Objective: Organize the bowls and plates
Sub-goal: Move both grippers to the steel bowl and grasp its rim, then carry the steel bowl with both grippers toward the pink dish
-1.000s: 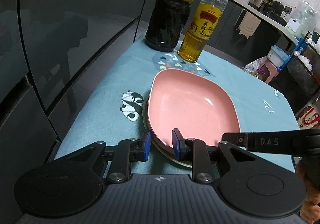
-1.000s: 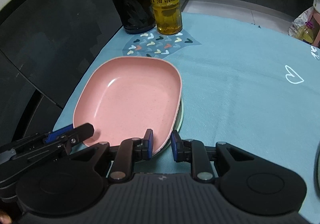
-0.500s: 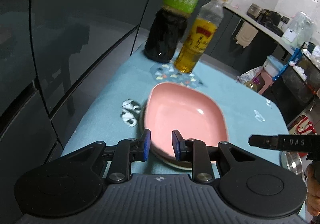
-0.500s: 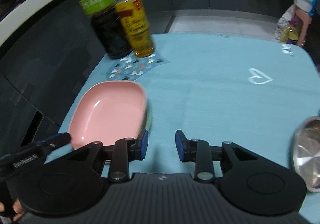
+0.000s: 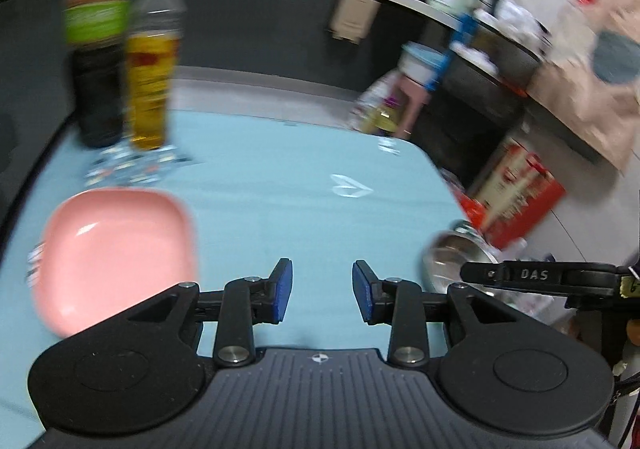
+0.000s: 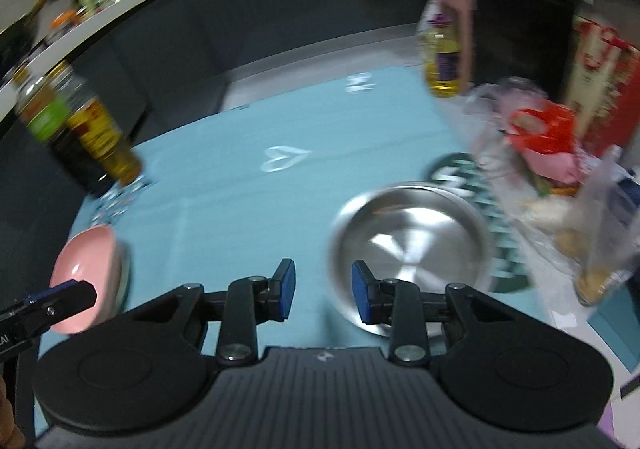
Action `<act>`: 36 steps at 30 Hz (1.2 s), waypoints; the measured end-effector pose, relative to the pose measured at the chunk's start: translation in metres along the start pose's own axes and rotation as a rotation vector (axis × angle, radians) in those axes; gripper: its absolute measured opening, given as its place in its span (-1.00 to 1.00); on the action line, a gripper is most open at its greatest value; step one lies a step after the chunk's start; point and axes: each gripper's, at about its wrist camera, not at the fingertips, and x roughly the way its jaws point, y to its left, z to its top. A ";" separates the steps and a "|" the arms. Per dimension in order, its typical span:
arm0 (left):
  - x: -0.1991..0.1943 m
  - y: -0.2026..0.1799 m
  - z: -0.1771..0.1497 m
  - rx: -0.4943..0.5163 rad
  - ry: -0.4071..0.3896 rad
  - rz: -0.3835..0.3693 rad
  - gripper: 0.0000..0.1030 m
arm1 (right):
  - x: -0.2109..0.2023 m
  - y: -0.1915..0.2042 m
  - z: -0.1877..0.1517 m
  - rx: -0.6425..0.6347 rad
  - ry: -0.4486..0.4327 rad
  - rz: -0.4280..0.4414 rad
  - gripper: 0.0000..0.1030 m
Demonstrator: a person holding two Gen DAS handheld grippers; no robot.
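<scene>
A pink plate (image 5: 116, 249) lies on the blue tablecloth at the left, on top of another plate whose pale rim shows in the right wrist view (image 6: 90, 277). A steel plate (image 6: 412, 237) lies at the right of the table; its edge shows in the left wrist view (image 5: 456, 257). My left gripper (image 5: 322, 291) is open and empty above the cloth, right of the pink plate. My right gripper (image 6: 323, 291) is open and empty, its right finger over the steel plate's near left rim. Both views are blurred.
A dark sauce bottle (image 5: 96, 61) and an oil bottle (image 5: 154, 65) stand at the table's back left. Plastic bags with food (image 6: 552, 177) and another bottle (image 6: 446, 45) crowd the right side. A red box (image 5: 516, 189) stands beyond the right edge.
Both grippers have pulled back from the pink plate, swung to the right and opened wider. The steel plate has come into view under the right gripper.
</scene>
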 end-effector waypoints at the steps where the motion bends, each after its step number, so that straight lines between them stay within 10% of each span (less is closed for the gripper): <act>1: 0.007 -0.011 0.002 0.020 0.010 -0.018 -0.39 | -0.002 -0.008 -0.001 0.016 -0.005 -0.008 -0.49; 15: 0.103 -0.106 0.007 0.155 0.173 -0.051 -0.38 | -0.003 -0.090 -0.008 0.211 -0.024 -0.021 -0.48; 36: 0.143 -0.115 0.006 0.172 0.247 -0.011 -0.38 | 0.017 -0.100 -0.003 0.234 0.017 0.022 -0.48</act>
